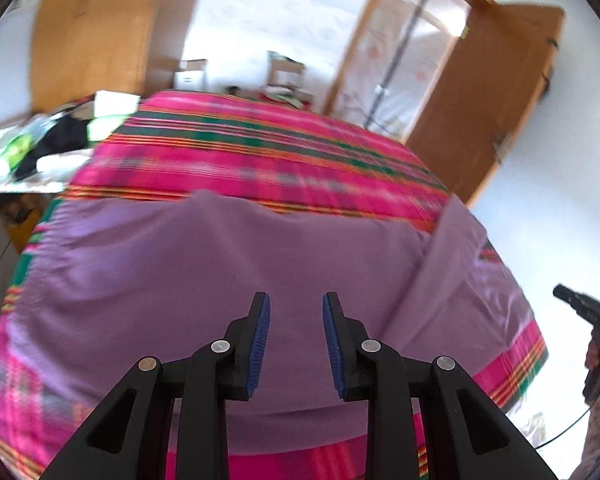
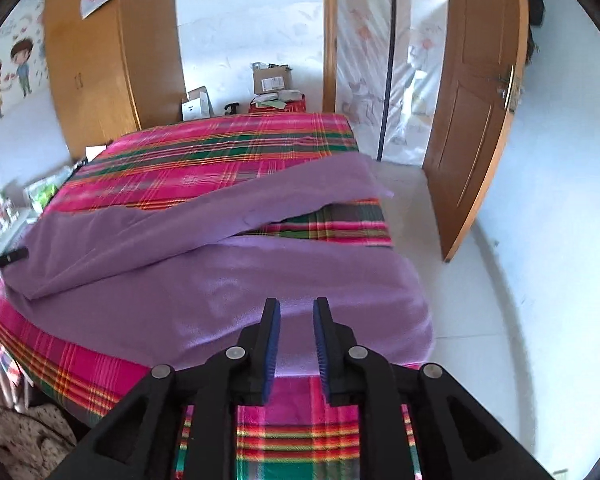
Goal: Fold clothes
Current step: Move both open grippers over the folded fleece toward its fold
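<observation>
Purple cloth (image 2: 228,292) lies on the bed (image 2: 220,152), just ahead of both tools (image 1: 296,336) (image 2: 297,340), narrow and empty.

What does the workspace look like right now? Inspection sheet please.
Surface: bed with a pink plaid cover, mostly bare at the far end.
Job's things: purple cloth spread over the near end, one flap folded across, right edge raised off the cover.
Clutter: boxes beyond the bed; bags and dark items on a side table.
Grippers: left gripper open, empty; right gripper open, empty, above the cloth's near edge.
Cables: thin dark cable near the floor.
Surroundings: wardrobe, open wooden door, white floor.
</observation>
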